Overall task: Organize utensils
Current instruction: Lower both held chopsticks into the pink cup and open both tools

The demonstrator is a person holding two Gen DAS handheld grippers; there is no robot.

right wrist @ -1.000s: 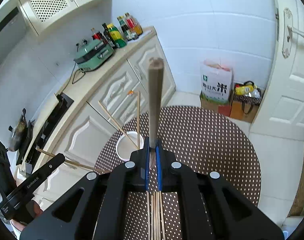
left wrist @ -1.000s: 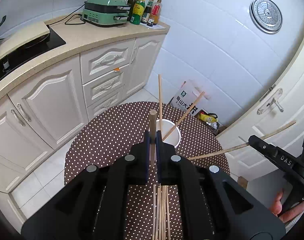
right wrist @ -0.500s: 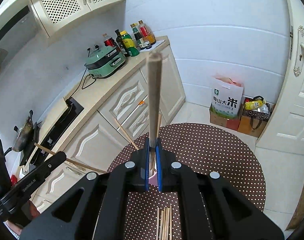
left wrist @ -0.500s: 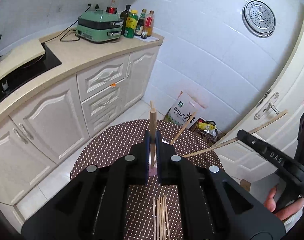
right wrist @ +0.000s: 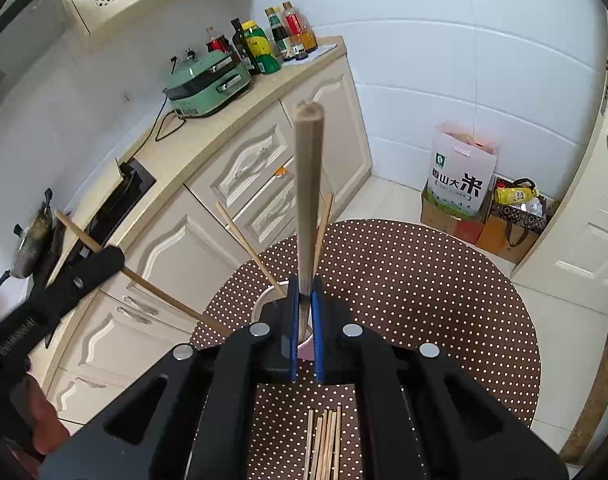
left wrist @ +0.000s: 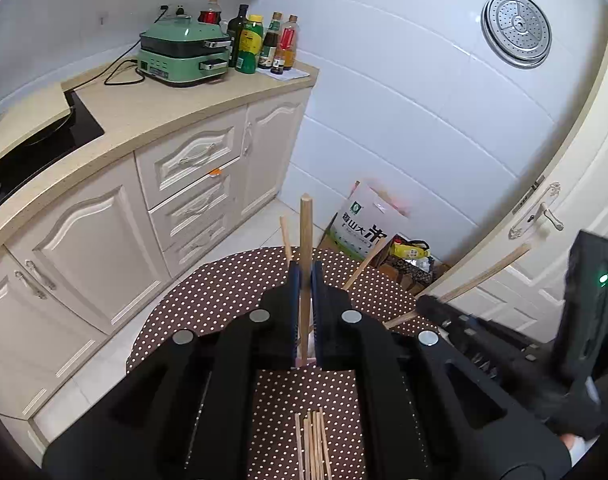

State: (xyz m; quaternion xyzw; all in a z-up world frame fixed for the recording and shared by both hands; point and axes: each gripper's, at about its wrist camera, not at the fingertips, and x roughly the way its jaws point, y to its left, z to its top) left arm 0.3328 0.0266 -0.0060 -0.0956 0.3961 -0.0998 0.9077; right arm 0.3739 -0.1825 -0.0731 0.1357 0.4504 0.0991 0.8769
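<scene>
My left gripper (left wrist: 304, 280) is shut on a wooden chopstick (left wrist: 305, 240) that stands upright between its jaws. My right gripper (right wrist: 304, 288) is shut on another chopstick (right wrist: 307, 184), also upright. Both hang over a white cup (right wrist: 263, 300) on a round brown dotted table (right wrist: 424, 280). The cup holds two slanting chopsticks (right wrist: 247, 248) and is mostly hidden behind the grippers. Several loose chopsticks (left wrist: 312, 448) lie side by side on the table under the grippers; they also show in the right wrist view (right wrist: 324, 440). The right gripper shows in the left view (left wrist: 436, 306), the left one in the right view (right wrist: 99, 264).
A kitchen counter (left wrist: 151, 108) with a green cooker (left wrist: 183, 56) and several bottles (left wrist: 263, 40) runs along the left. A rice bag (left wrist: 364, 228) and boxes stand on the floor by the tiled wall. A white door (left wrist: 544, 220) is at the right.
Both grippers have risen and pulled back from the cup, each keeping its chopstick. The cup is now largely hidden behind the jaws.
</scene>
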